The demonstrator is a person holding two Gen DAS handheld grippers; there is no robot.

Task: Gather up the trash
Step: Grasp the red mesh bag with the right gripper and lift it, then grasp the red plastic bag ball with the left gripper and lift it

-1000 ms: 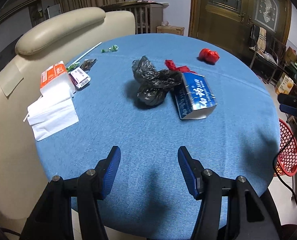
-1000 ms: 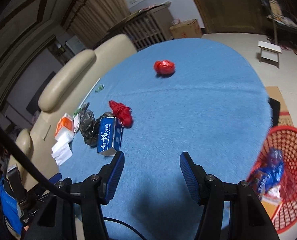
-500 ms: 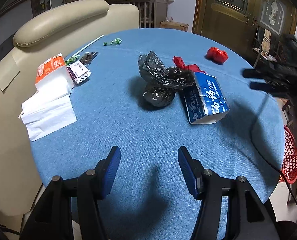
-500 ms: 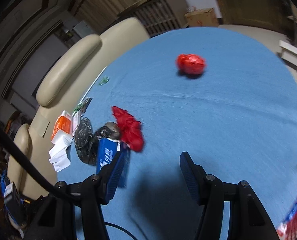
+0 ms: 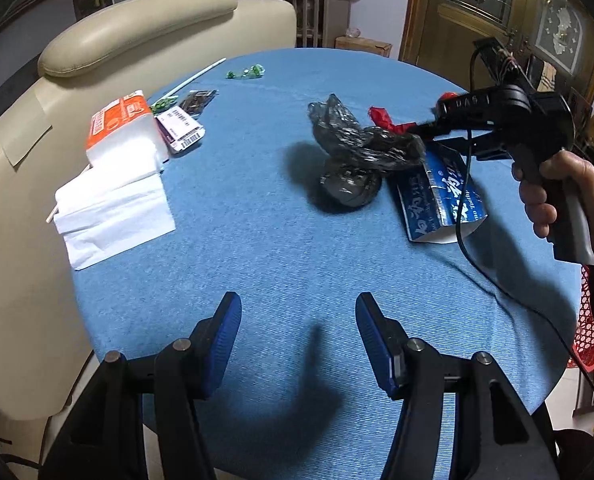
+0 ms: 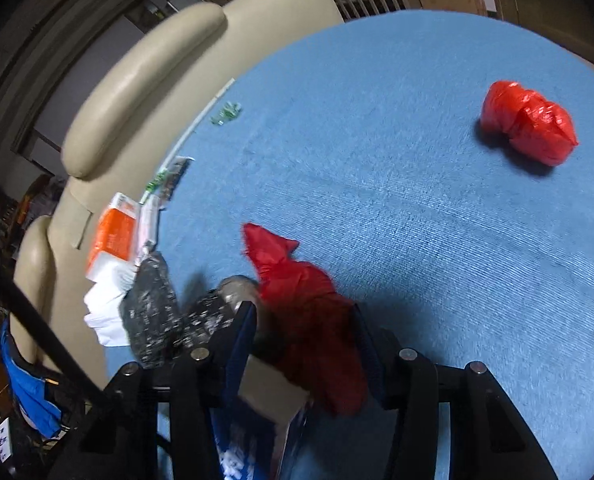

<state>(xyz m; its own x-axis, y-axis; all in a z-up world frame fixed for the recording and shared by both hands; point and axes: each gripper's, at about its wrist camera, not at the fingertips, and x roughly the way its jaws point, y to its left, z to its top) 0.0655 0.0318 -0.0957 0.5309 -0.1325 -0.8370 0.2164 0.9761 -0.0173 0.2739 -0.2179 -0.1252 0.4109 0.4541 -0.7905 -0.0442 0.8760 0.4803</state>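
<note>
Right claw spread around red wrapper beside black bag and open-ended blue carton on blue worktop, left claw spread and bare over worktop, red basket at edge, contents unseen.

Black bag crowds right tool; bare cloth rightward.

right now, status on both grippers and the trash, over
Left gripper open, empty, low over the near table. Right gripper open, jaws either side of the red bag, not closed yet. Black bag and blue carton crowd it.
</note>
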